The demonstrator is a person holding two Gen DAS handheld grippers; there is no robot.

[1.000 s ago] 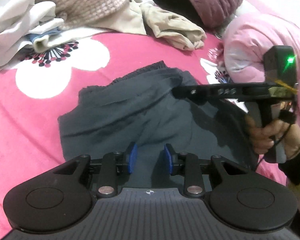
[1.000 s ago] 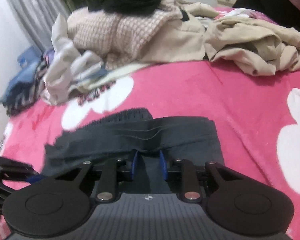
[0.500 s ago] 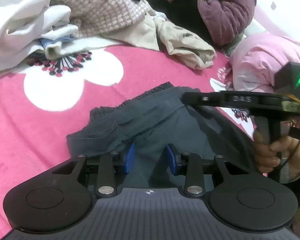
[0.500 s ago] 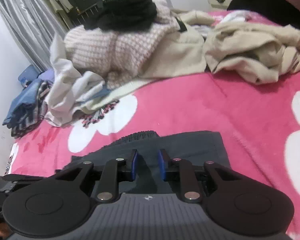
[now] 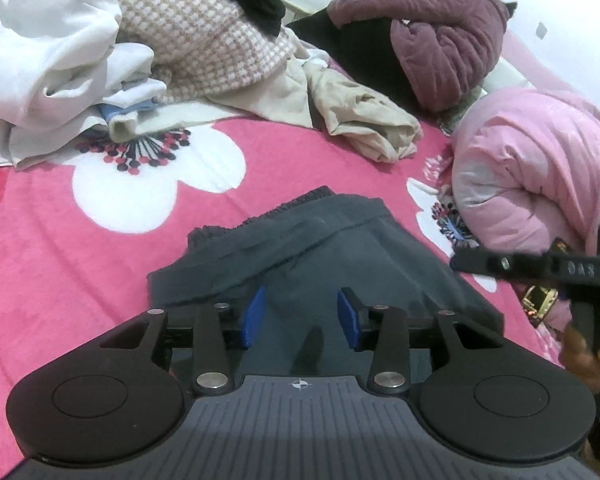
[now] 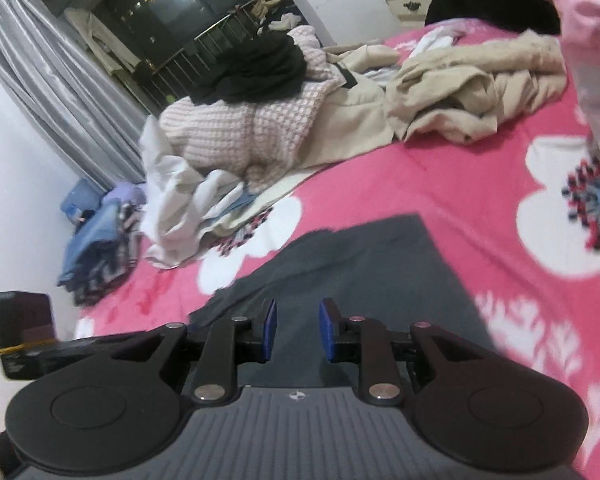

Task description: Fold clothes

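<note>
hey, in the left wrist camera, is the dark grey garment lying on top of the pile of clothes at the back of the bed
No: the dark grey garment lies apart from the clothes pile, alone on the pink flowered blanket.

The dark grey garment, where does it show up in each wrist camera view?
Left wrist: dark grey garment lies lower centre, just beyond the blue pads.
Right wrist: it lies lower centre, running up toward the right.
Shared landmark: the pink-and-white knit sweater on the pile.

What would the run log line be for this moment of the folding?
stage: fold laid down | dark grey garment: folded on pink floral blanket | left gripper: opening, nothing held | right gripper: open, nothing held
</note>
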